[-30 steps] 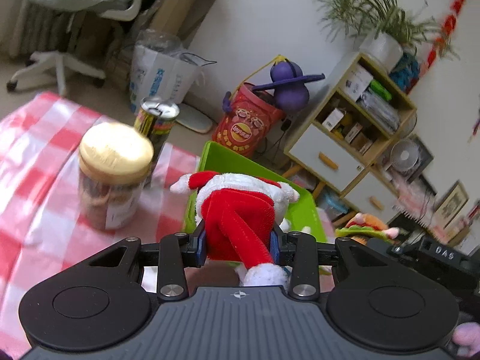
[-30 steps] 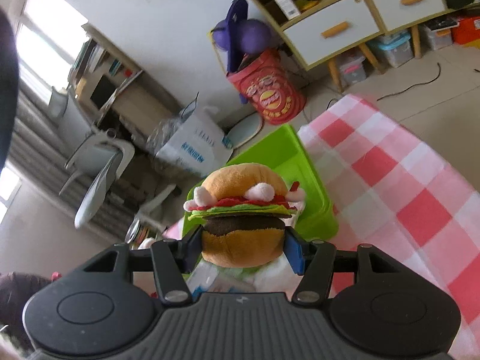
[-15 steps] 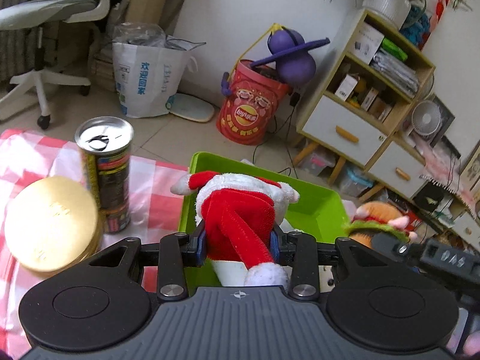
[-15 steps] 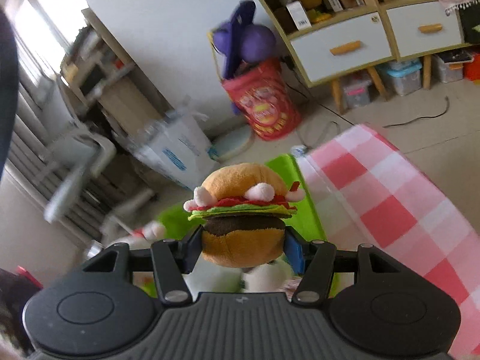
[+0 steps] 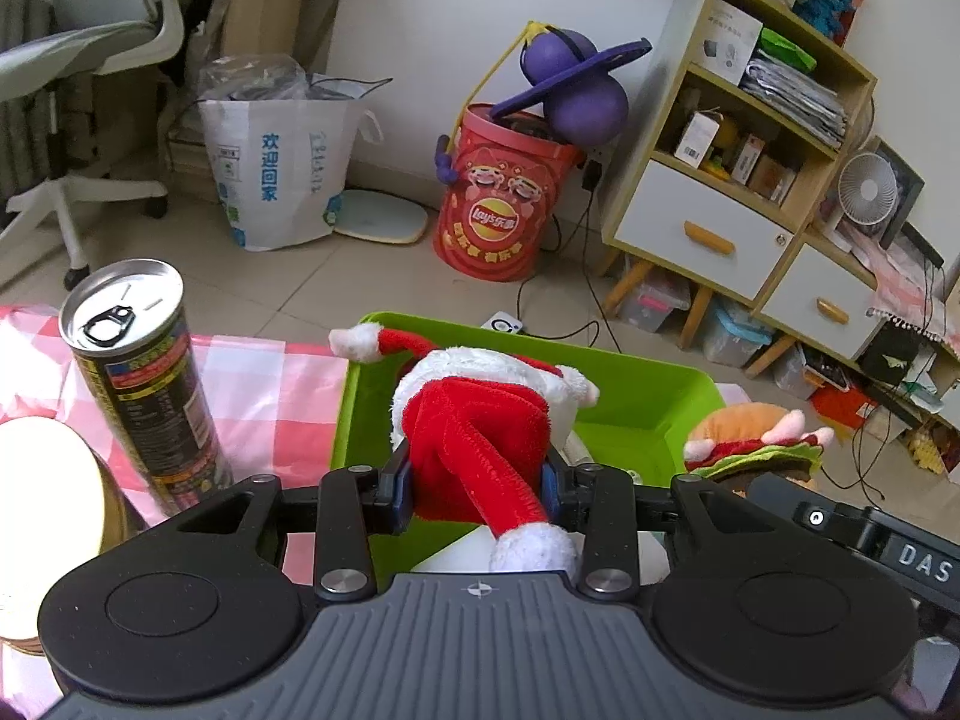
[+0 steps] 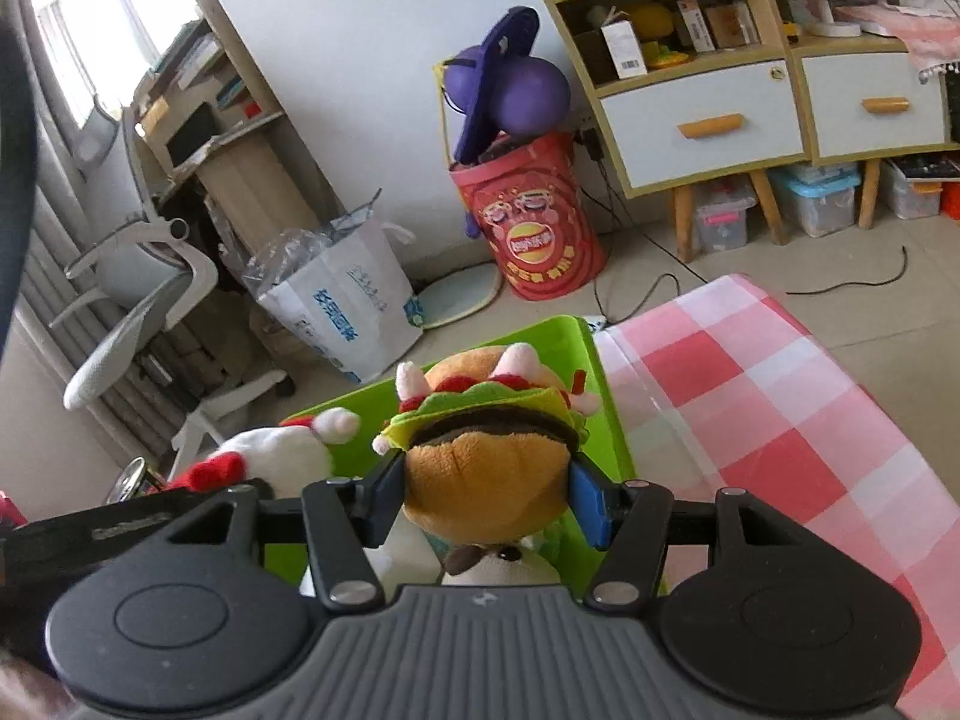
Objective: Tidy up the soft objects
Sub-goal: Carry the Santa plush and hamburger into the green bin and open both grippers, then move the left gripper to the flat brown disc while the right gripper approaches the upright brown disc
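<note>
Left wrist view shows us the Santa plush (image 5: 474, 420) clenched between the two blue pads of the left hand-held gripper (image 5: 477, 489), hanging over the near part of the green bin (image 5: 648, 396). In the right wrist view, the burger plush (image 6: 486, 450) is squeezed the same way in the right hand-held gripper (image 6: 483, 501), also above the bin, just beside the Santa.

To do this step well, we think both toys should go lower, inside the bin walls, before we let the jaws part, so that nothing bounces out onto the checked cloth (image 6: 780, 420) of the counter. We should release one toy at a time, because the two grippers are near each other.

Both grippers point forward and a little downward. The can (image 5: 141, 384) stands upright at the left, apart from the bin.
</note>
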The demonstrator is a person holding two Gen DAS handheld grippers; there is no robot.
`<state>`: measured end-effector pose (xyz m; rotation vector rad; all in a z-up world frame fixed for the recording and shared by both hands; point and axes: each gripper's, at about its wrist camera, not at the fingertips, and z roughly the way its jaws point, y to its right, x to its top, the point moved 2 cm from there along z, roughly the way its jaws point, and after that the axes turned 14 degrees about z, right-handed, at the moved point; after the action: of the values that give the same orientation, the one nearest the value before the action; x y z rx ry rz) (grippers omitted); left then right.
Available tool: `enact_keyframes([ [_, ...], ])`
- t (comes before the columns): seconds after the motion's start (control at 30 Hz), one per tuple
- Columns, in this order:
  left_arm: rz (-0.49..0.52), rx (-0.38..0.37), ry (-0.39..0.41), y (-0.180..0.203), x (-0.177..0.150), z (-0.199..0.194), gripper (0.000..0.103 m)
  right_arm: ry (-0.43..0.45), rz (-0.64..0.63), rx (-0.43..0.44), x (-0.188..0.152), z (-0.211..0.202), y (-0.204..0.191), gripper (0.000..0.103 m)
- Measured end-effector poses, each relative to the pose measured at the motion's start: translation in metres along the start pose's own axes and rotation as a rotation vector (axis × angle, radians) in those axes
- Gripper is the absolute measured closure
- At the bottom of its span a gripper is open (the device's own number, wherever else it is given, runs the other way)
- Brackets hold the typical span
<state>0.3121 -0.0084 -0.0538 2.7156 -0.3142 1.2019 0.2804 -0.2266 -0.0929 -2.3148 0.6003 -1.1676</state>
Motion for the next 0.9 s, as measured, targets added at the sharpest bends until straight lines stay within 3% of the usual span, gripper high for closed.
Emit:
enact_keyframes([
  [0.2, 0.01, 0.002, 0.006, 0.003, 0.001, 0.003, 0.063, 0.026, -0.004, 0.029, 0.0, 0.002, -0.004, 0.068],
  [0.4, 0.028, 0.023, 0.007, 0.005, 0.001, 0.0, 0.052, 0.012, 0.026, 0.039, 0.004, 0.0, -0.002, 0.046],
  [0.5, 0.04, 0.027, 0.013, 0.008, 0.002, -0.007, 0.044, 0.017, 0.02, 0.03, 0.006, -0.005, -0.001, 0.045],
  [0.9, 0.037, 0.032, 0.0, 0.008, -0.012, -0.058, 0.031, -0.004, -0.029, -0.012, 0.01, -0.045, -0.006, 0.045],
])
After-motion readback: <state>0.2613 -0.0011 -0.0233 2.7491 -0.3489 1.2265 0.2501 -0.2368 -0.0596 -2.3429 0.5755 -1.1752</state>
